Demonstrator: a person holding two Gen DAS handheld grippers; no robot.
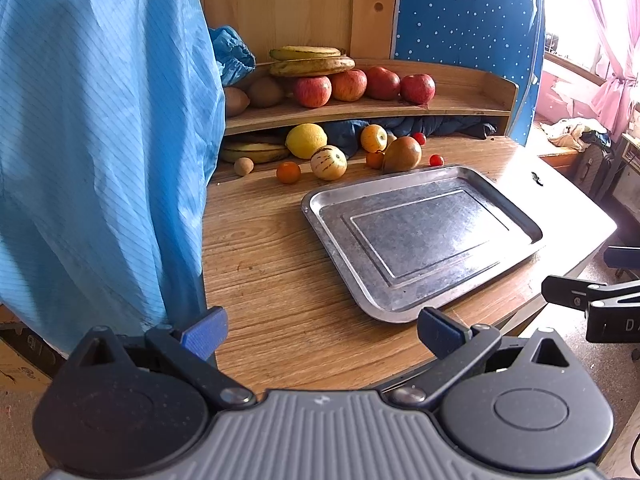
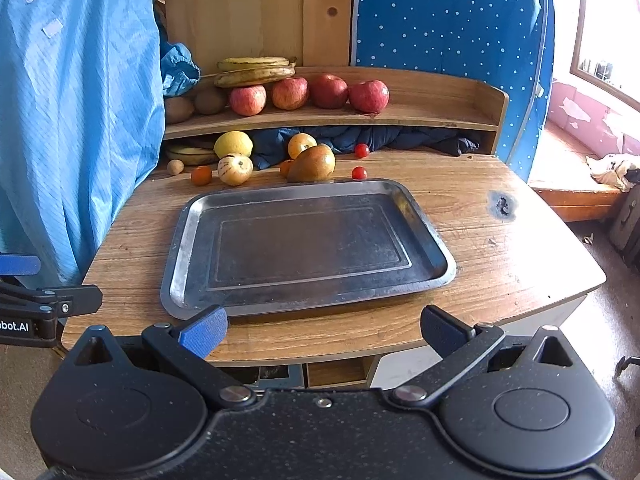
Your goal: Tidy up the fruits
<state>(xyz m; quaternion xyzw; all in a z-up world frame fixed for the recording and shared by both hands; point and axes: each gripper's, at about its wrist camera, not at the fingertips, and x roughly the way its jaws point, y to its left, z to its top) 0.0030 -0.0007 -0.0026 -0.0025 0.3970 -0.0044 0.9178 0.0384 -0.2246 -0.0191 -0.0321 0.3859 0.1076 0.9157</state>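
Note:
An empty metal tray [image 2: 188,240] [image 1: 320,216] lies on the wooden table. Behind it sit loose fruits: a lemon [image 2: 233,143], a striped pale melon [image 2: 235,169], a pear [image 2: 313,165], an orange-yellow fruit [image 2: 301,144], small orange fruits [image 2: 201,175] and cherry tomatoes [image 2: 359,172]. On the shelf above rest several red apples [image 2: 330,90], bananas [image 2: 252,74] and kiwis [image 2: 210,100]. My left gripper [image 1: 322,334] hovers open over the table's near edge, left of the tray. My right gripper [image 2: 324,332] is open in front of the tray, holding nothing.
A blue garment [image 1: 100,140] hangs at the left, close to the table's edge. A dark cloth [image 2: 384,136] is stuffed under the wooden shelf [image 2: 440,120]. Bare tabletop [image 2: 500,248] lies right of the tray, with a dark burn mark [image 2: 501,204]. A blue dotted panel [image 2: 448,20] stands behind.

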